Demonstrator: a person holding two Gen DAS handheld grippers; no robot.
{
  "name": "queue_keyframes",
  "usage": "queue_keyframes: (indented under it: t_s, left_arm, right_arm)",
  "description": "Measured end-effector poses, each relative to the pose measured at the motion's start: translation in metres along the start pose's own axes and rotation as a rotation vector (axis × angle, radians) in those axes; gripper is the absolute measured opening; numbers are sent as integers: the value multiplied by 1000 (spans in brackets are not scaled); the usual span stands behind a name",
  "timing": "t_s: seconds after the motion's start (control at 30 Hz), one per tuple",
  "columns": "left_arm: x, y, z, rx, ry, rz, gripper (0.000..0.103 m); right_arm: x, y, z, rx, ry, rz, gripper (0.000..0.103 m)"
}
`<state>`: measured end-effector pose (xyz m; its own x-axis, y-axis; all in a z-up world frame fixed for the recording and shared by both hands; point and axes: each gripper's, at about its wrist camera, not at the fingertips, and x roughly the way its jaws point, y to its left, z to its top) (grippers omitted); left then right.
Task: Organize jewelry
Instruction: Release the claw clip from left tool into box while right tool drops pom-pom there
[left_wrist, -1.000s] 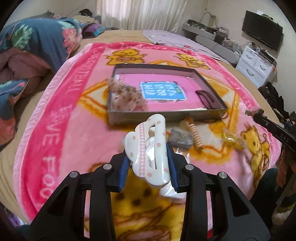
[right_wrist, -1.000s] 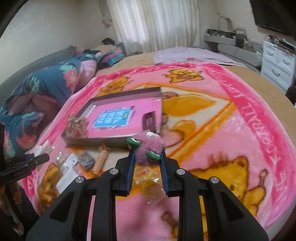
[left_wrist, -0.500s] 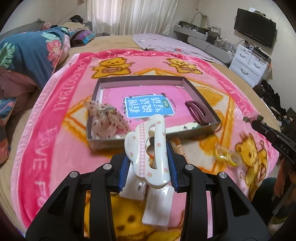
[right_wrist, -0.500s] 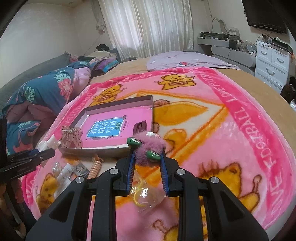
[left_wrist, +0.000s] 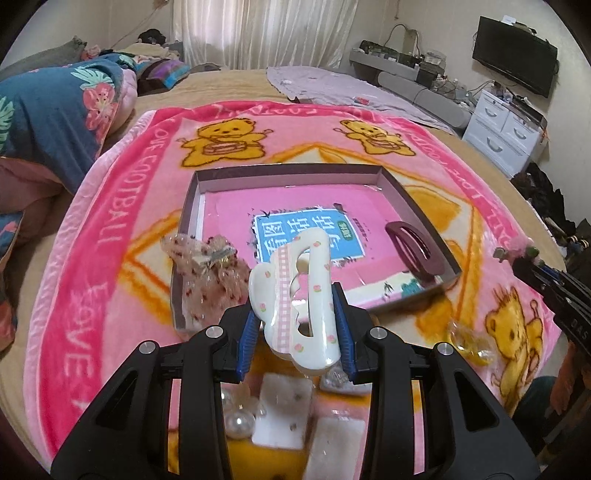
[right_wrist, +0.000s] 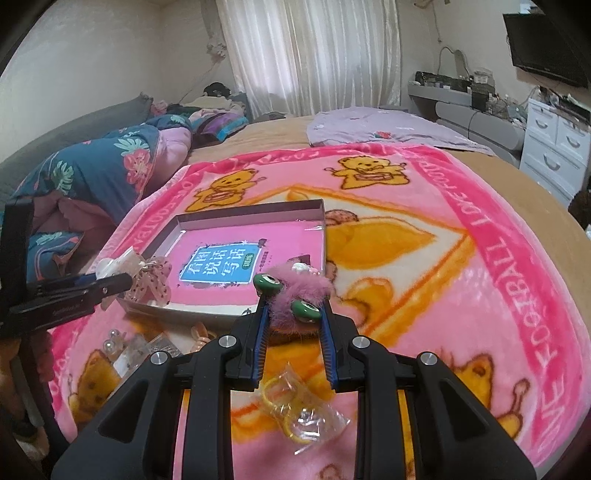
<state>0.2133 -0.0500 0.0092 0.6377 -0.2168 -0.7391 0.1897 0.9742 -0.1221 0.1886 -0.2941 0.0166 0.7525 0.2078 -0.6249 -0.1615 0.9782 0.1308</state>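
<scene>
While both grippers hover over the pink teddy-bear blanket (left_wrist: 110, 206), each one has an item clamped. Far left on the bed: blue floral quilt (left_wrist: 44, 107), bunched up. Next, shallow grey box tray (left_wrist: 402, 192) sits on the blanket, a pink booklet with a blue label (left_wrist: 306, 236) lying flat inside. Sheer pink dotted bow clip (left_wrist: 210, 269) lies in the tray's near-left corner, partly draped over the wall. Left gripper (left_wrist: 295, 325): jaws closed on a white claw clip (left_wrist: 295, 295) with pink checked stripe and small flowers, held upright just in front of the tray's near wall; whether it is above the tray or short of it, cannot tell. Below that gripper, on the blanket: pearl beads (left_wrist: 236, 421) and small white packets (left_wrist: 284, 410), blurred. Dark maroon hair clip (left_wrist: 413, 247) rests in the tray's right side, against the right wall. Right of the tray, a clear bag with yellow rings (left_wrist: 469, 339) lies on the blanket. Right gripper (right_wrist: 291, 314): jaws clamped on a fuzzy purple hair tie (right_wrist: 295, 291) with green beads, held near the tray's near-right corner, off the blanket. Same yellow-ring bag shows directly under it in the right wrist view. Far right: white drawer unit (left_wrist: 506, 129), wall TV (left_wrist: 513, 55).
</scene>
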Motion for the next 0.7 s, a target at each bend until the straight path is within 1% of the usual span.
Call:
queue_keyframes:
  t_s: [0.3,0.57,0.7]
  left_arm:
    - [30,4,14,-1,32,-32,28]
    - [56,4,11,5,60,-47,28]
    - [62,7,11,0,66,-39,28]
  right_arm:
    - [33,12,20,-55,37,12,24]
    - [65,12,38,-50,82,29,24]
    - [84,17,44,-65,111,36,24]
